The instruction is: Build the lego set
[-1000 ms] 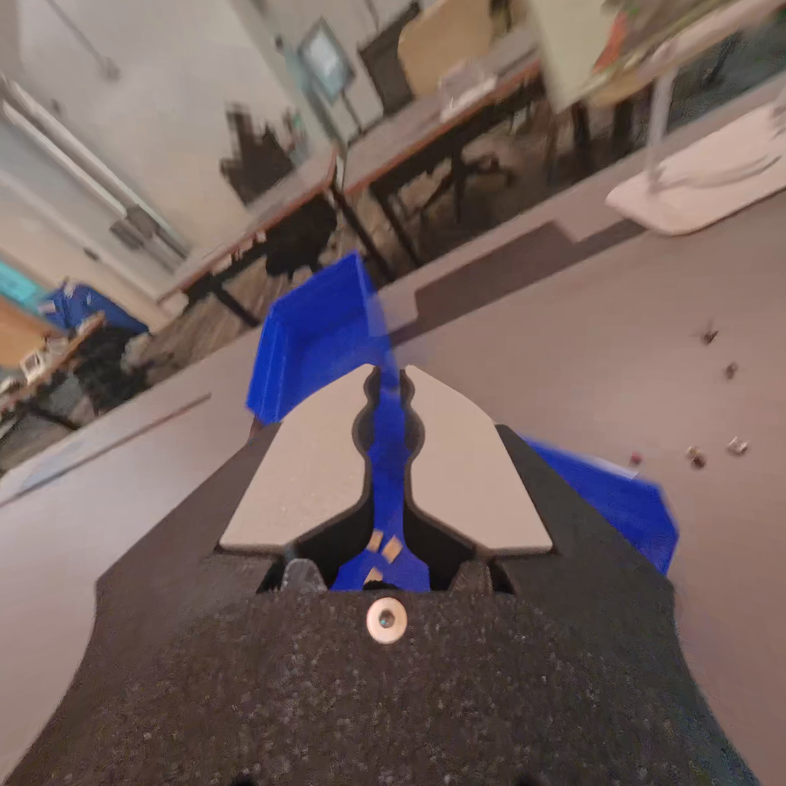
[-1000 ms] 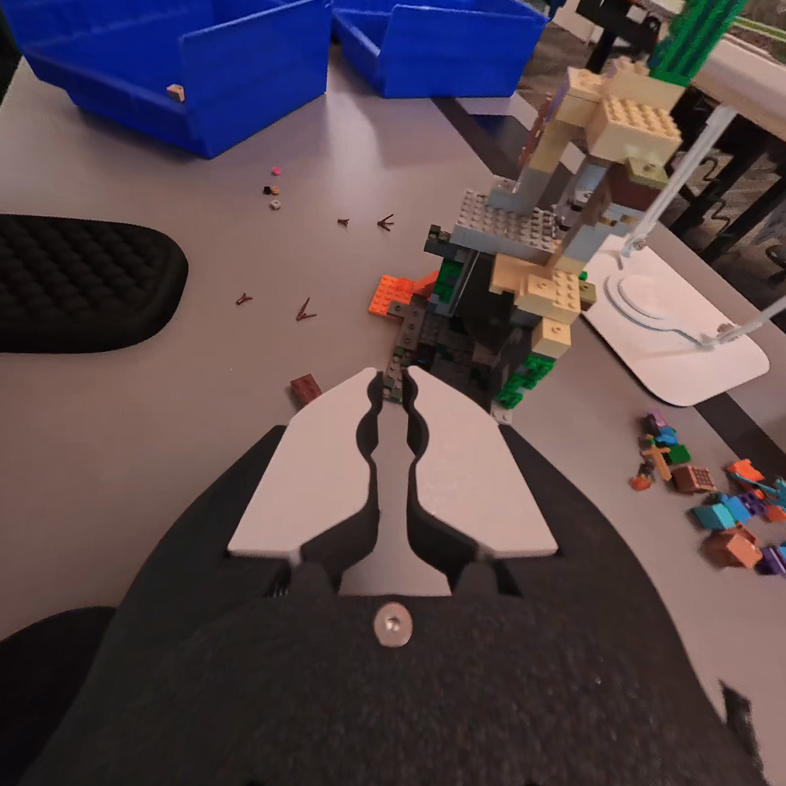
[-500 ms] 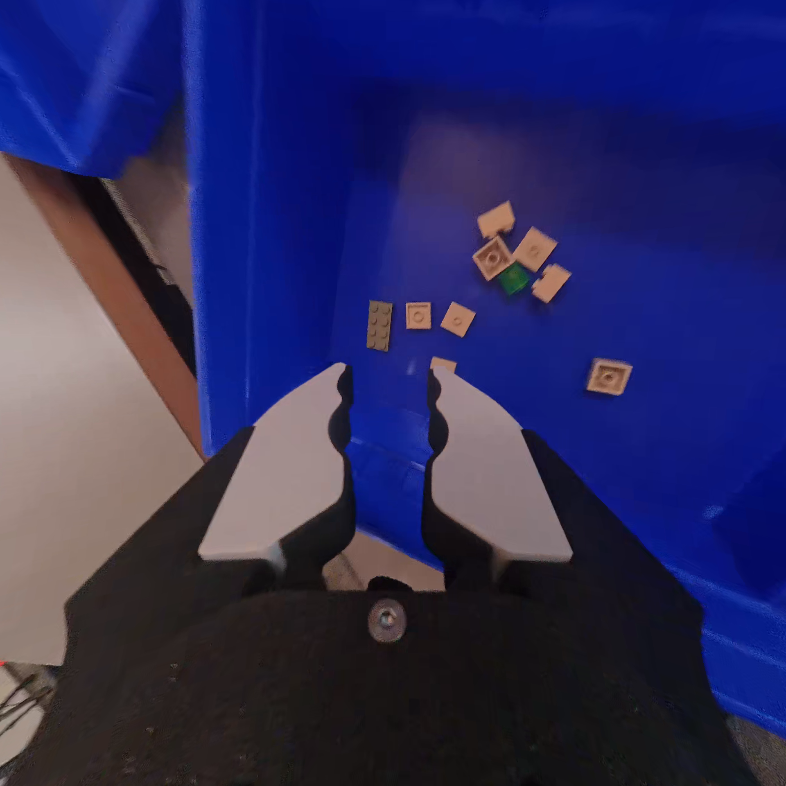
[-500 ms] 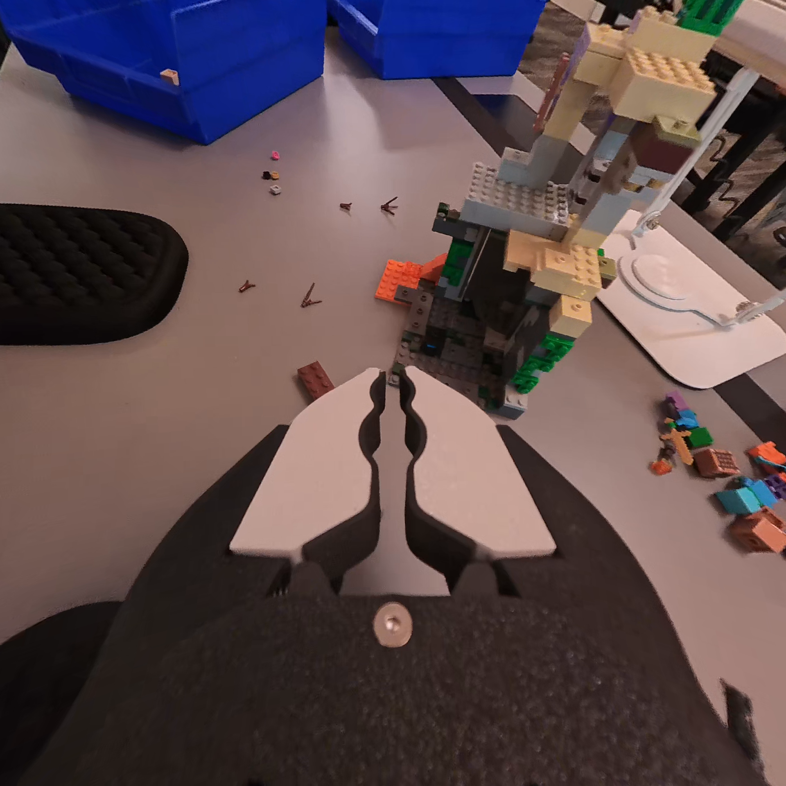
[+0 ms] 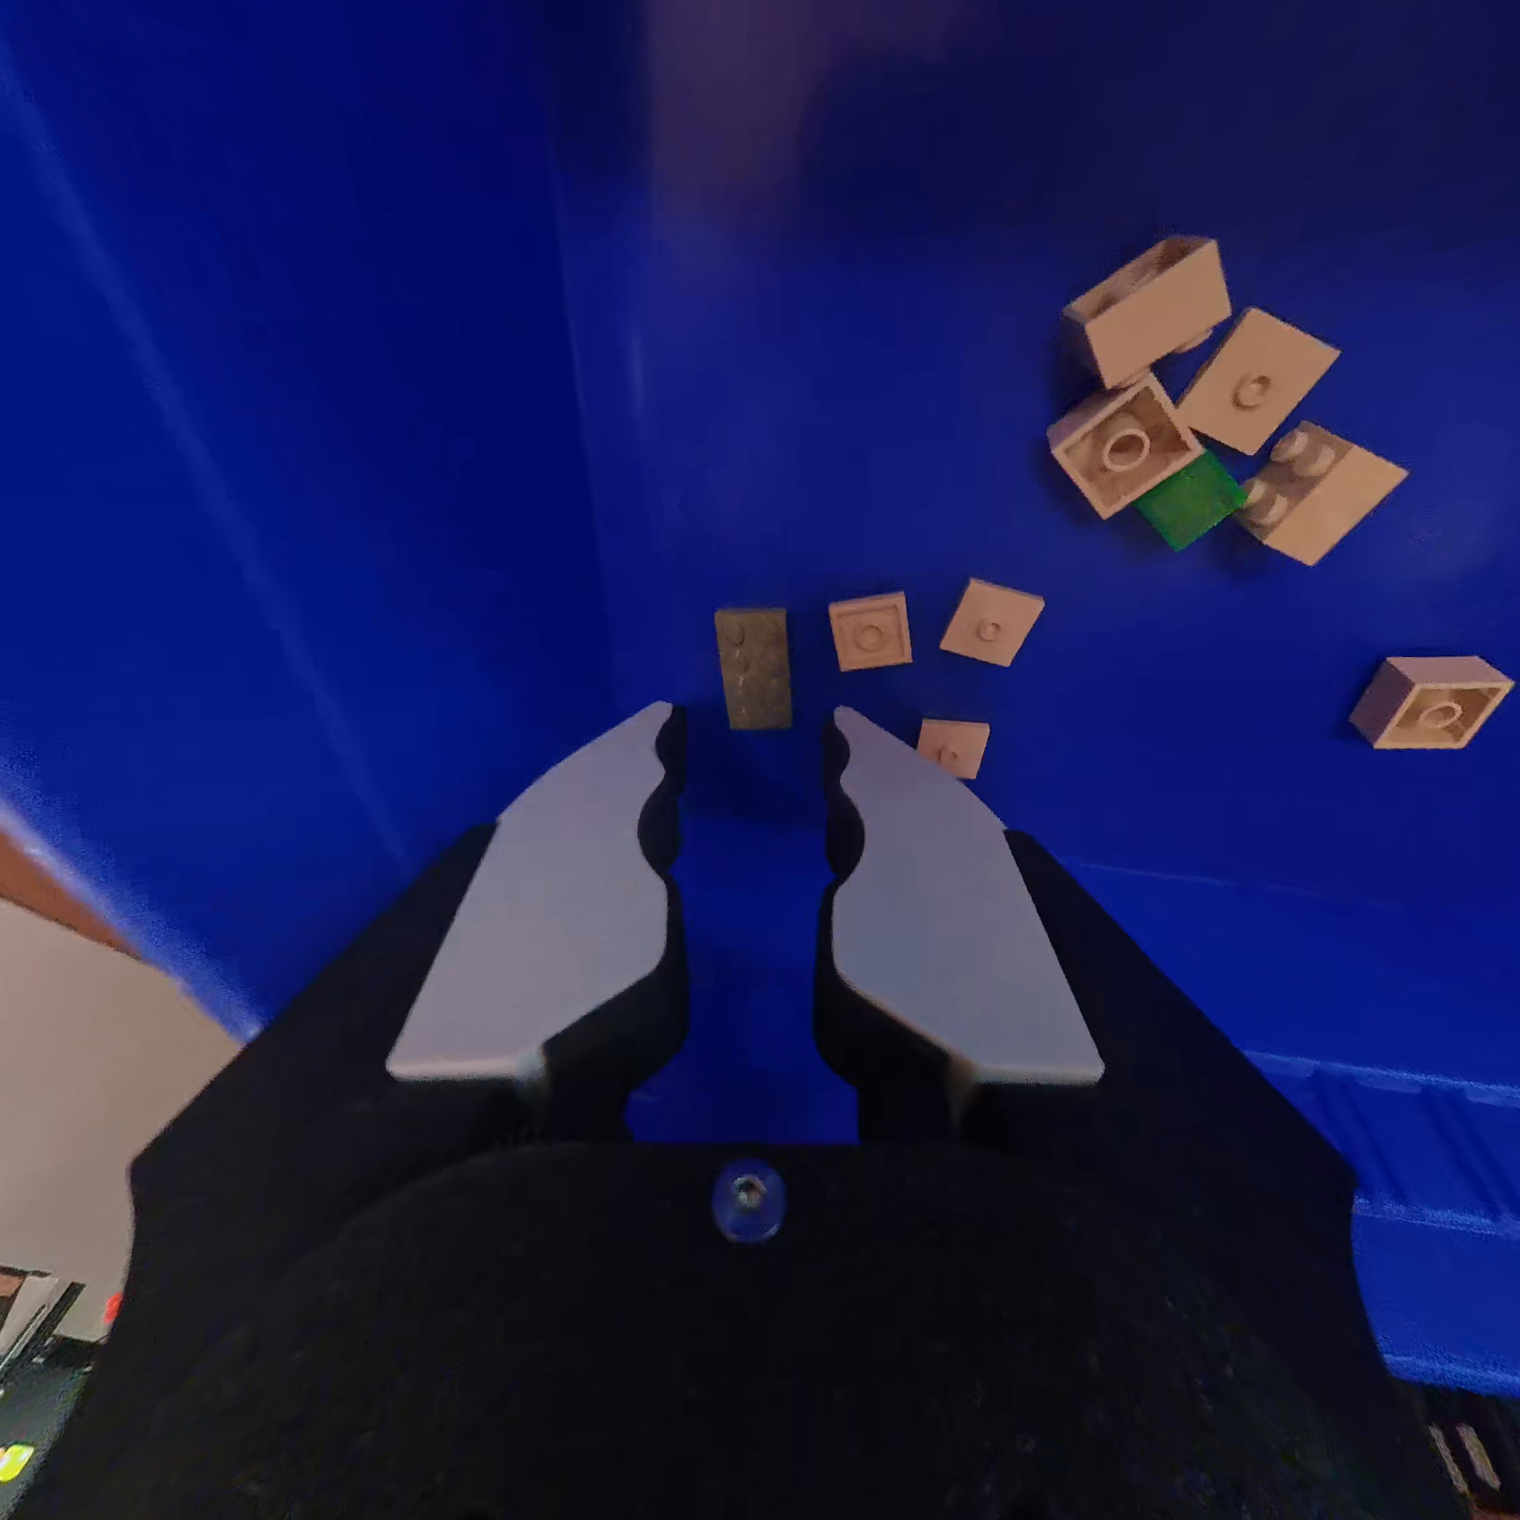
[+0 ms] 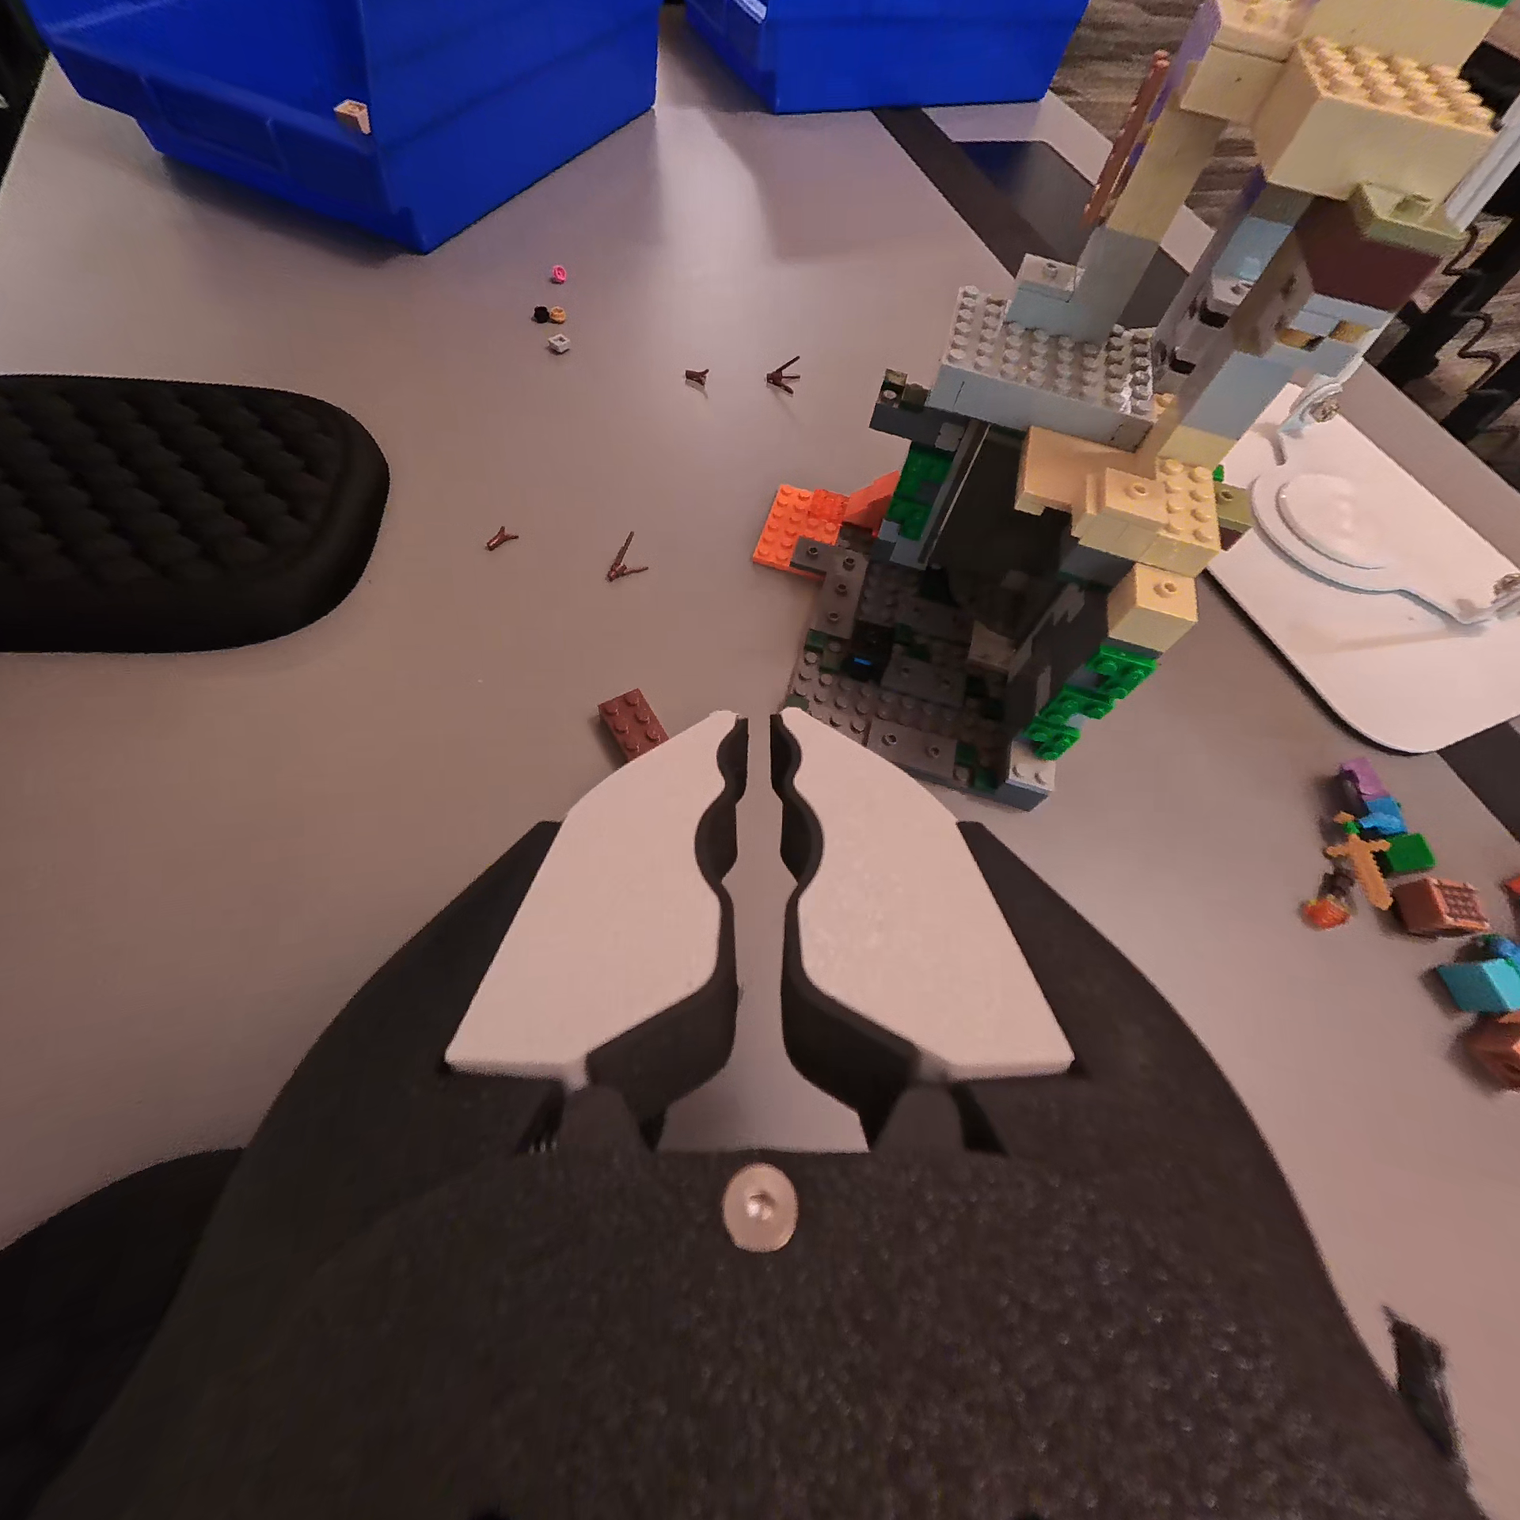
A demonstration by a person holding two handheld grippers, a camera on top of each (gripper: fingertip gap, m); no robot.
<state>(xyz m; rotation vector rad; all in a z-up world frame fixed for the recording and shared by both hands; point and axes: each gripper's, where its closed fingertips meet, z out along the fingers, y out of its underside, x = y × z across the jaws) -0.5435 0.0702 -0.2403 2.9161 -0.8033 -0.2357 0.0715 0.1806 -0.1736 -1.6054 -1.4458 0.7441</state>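
Left gripper (image 5: 753,720) is down in the blue bin (image 5: 329,493), jaws parted and empty, lined up on the olive plate (image 5: 753,668) just ahead, probably the next pick. Tan bricks (image 5: 1143,308) lie beyond. Right gripper (image 6: 758,724) (nearly closed, empty) waits by the lego build (image 6: 1028,526) on the table (image 6: 247,822).

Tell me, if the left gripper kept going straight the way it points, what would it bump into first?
Probably the dark olive brick, lying flat on the floor of the blue bin just ahead of the open left gripper. A tan plate sits close beside its right finger. Depth is hard to judge.
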